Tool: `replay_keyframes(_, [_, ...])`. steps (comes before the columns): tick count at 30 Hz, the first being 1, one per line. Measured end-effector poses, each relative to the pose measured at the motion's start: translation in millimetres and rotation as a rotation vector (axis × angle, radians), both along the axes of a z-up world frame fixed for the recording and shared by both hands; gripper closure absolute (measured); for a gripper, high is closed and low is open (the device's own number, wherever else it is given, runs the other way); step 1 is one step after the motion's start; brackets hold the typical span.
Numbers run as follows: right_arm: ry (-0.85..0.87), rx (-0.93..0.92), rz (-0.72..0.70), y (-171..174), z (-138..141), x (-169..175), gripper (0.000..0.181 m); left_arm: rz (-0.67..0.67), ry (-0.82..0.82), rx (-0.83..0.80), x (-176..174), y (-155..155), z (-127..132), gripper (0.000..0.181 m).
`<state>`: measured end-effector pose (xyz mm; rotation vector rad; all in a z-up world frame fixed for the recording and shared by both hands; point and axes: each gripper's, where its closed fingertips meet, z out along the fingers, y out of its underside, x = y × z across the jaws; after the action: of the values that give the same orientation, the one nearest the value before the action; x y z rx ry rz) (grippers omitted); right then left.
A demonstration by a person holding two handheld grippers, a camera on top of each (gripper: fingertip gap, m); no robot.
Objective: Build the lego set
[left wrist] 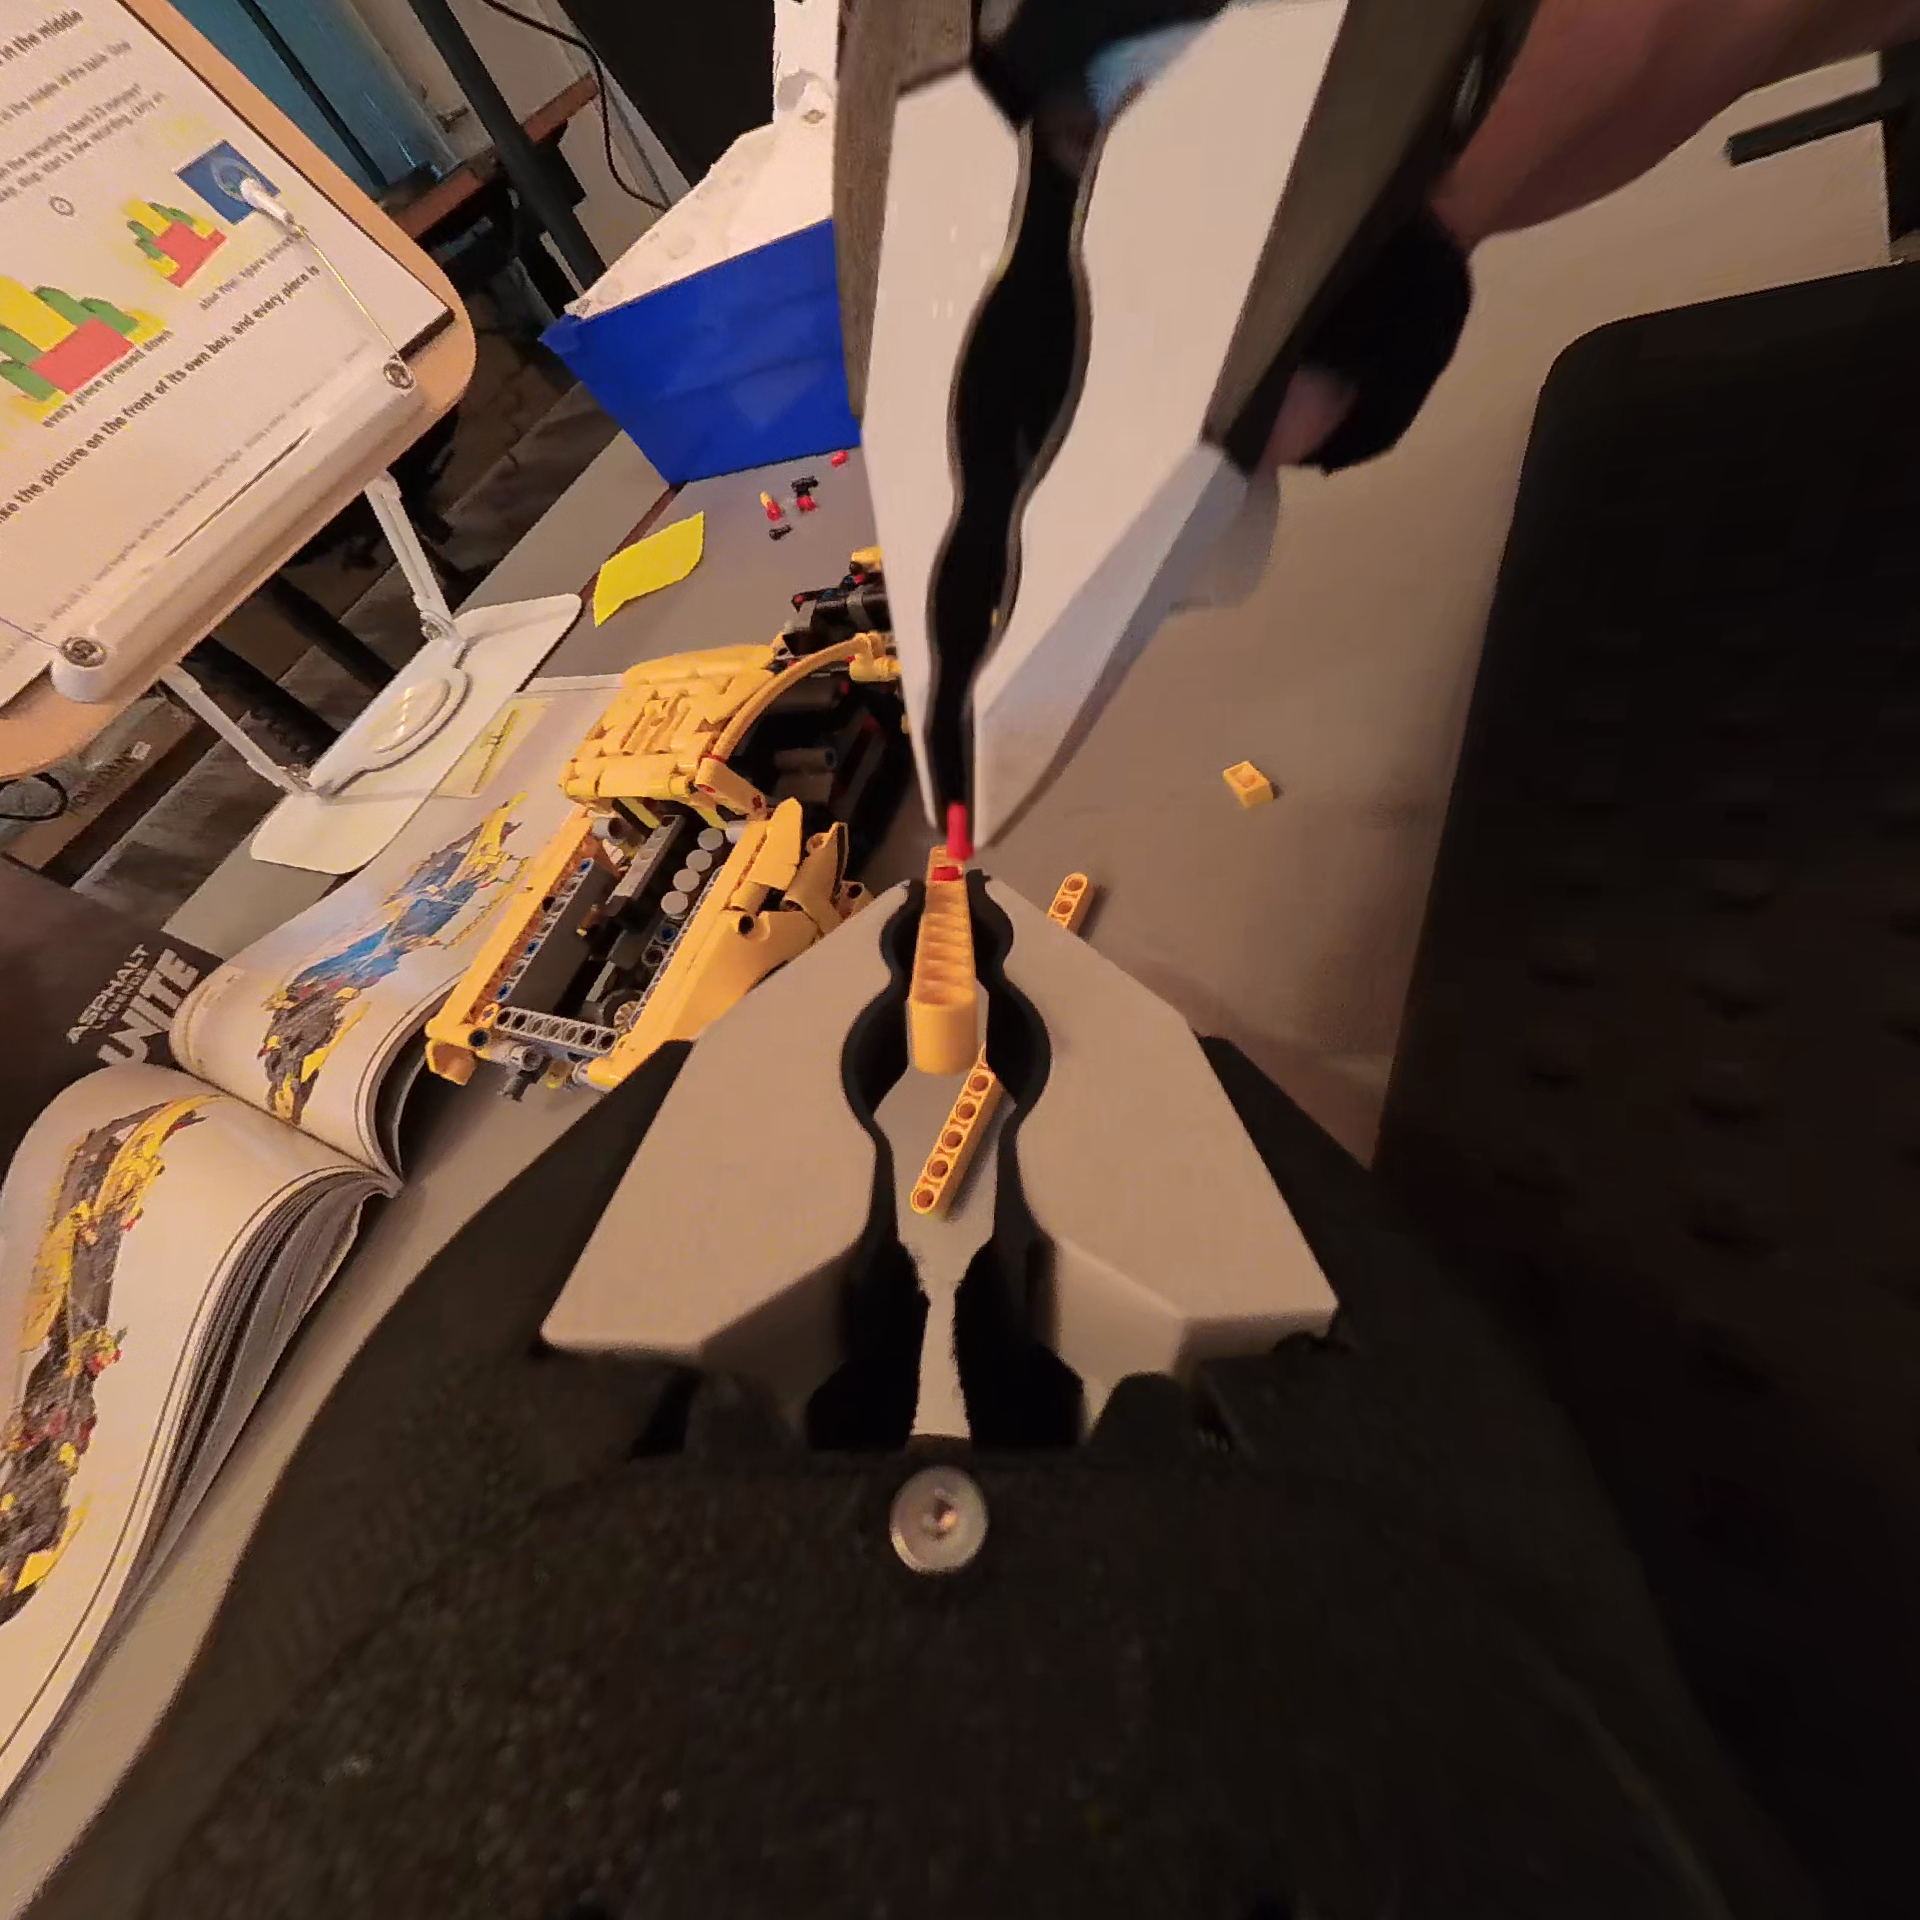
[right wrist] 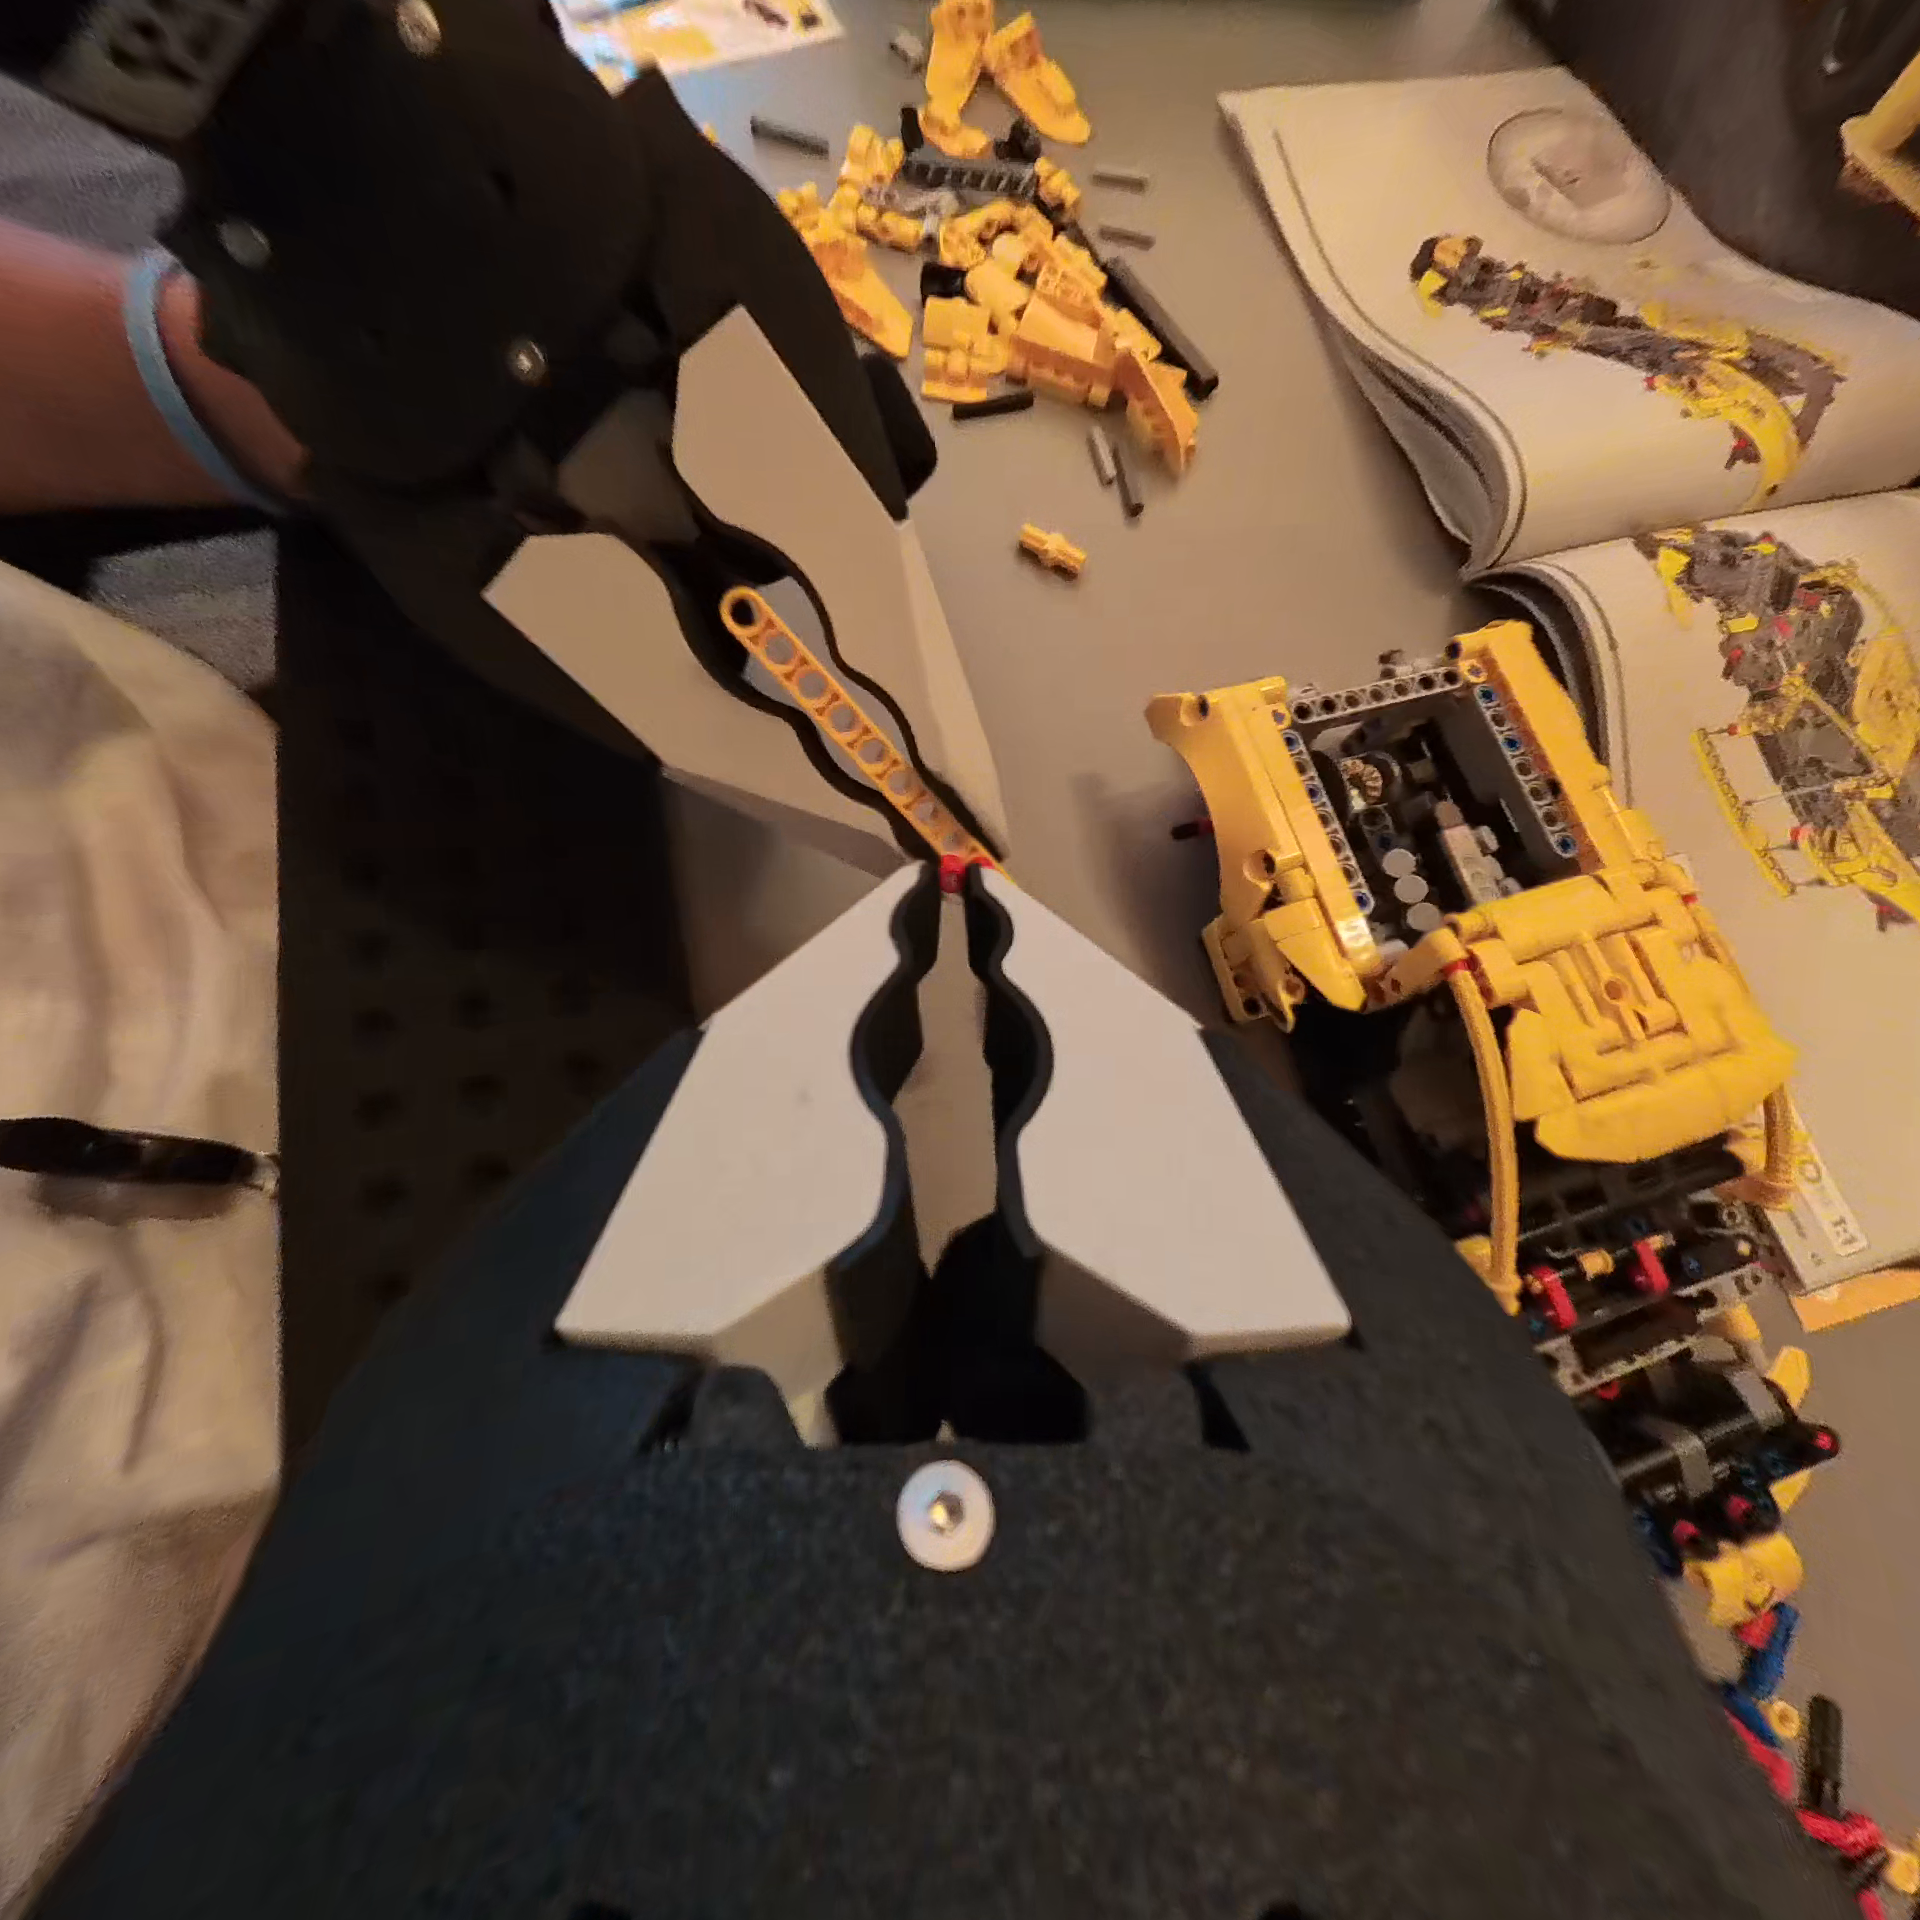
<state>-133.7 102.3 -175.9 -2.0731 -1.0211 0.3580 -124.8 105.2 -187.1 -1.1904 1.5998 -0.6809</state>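
Left wrist view: two claws meeting tip to tip over a yellow beam

Left wrist view is showing me, from the left edge, a tilted instruction board (left wrist: 197, 312) on a white stand, and below it the open manual (left wrist: 208, 1195) lying on the grey desk (left wrist: 1299, 644). Next over, the half-built yellow model (left wrist: 665, 862) is sitting beside the manual, with a blue bin (left wrist: 727, 353) behind it. At centre my left claw (left wrist: 943, 894) is pinching a long yellow beam (left wrist: 943, 987), closed snugly on it and holding it off the desk. My right claw (left wrist: 961, 821) is coming in from above, closed on a small red pin (left wrist: 956, 826) that is touching the beam's far end. A second yellow beam (left wrist: 961, 1127) is lying on the desk underneath, and a small yellow plate (left wrist: 1247, 782) is resting further right.

Right wrist view is giving me the same meeting from the other side: left claw (right wrist: 961, 847) gripping the beam (right wrist: 831, 717) at upper left, right claw (right wrist: 951, 883) nipped tight on the pin (right wrist: 951, 878) at centre. A heap of loose yellow parts (right wrist: 1018, 291) is lying beyond, then the model (right wrist: 1475, 935) and the manual (right wrist: 1558, 312) on the right.
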Motion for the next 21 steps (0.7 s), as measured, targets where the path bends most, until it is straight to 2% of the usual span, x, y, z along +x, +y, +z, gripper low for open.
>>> replay_keyframes(7, [0.004,-0.054,0.002,6,-5,-2,0.178,0.026,0.012,0.068,0,2,-1,0.174])
replay_keyframes(12, [-0.055,-0.066,0.018,7,-10,-2,0.178,0.044,0.042,0.106,1,3,-5,0.174])
replay_keyframes(15, [-0.037,-0.043,0.034,9,-4,-3,0.178,0.035,0.010,0.016,0,3,1,0.174])
replay_keyframes(19, [0.048,-0.123,0.057,5,6,-2,0.178,0.001,-0.047,-0.125,0,2,9,0.174])
replay_keyframes(21, [0.002,-0.120,0.048,0,8,13,0.178,0.027,-0.017,-0.150,-2,9,2,0.174])
